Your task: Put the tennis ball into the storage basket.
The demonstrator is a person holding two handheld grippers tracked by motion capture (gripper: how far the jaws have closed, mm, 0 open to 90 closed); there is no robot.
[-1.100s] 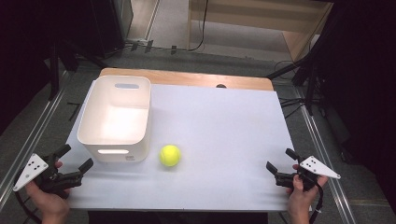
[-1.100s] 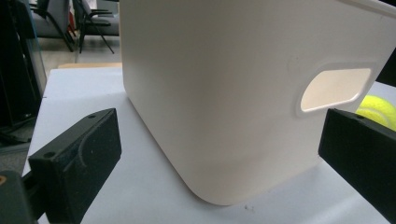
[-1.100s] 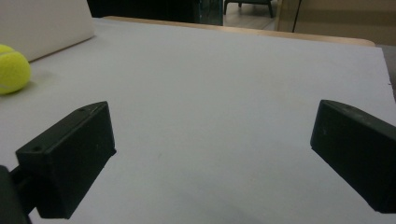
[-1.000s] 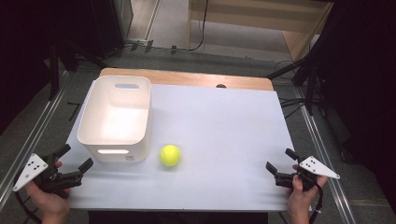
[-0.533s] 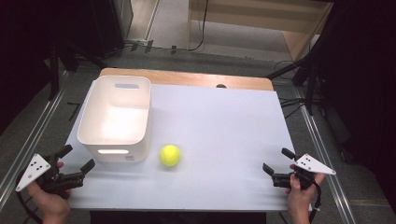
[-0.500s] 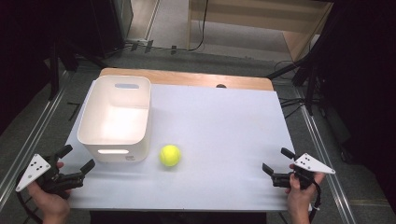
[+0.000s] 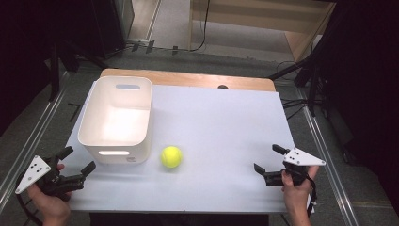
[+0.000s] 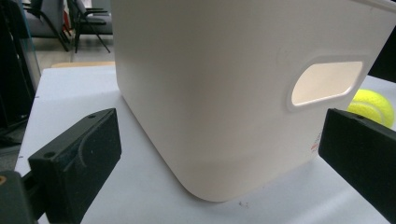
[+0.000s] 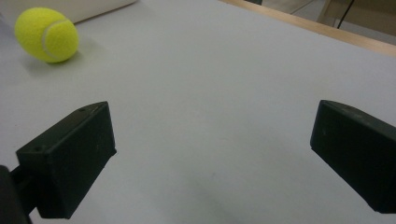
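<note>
Ball [image 7: 171, 157] sits beside the bin [image 7: 116, 117]; left gripper [image 7: 76, 160] and right gripper [image 7: 267, 158] both spread wide, holding nothing.

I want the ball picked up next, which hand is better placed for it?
Probably right: the right tool, open, faces the tennis ball across bare table. The left tool faces the white bin.

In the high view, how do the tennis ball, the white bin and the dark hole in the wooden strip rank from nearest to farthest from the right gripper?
Measured from the right gripper, at the table's near right edge:
1. Tennis ball, to its left near the table's middle front.
2. Dark hole in the wooden strip, at the far edge.
3. White bin, on the table's left side; its near corner and the hole are close to call.
</note>
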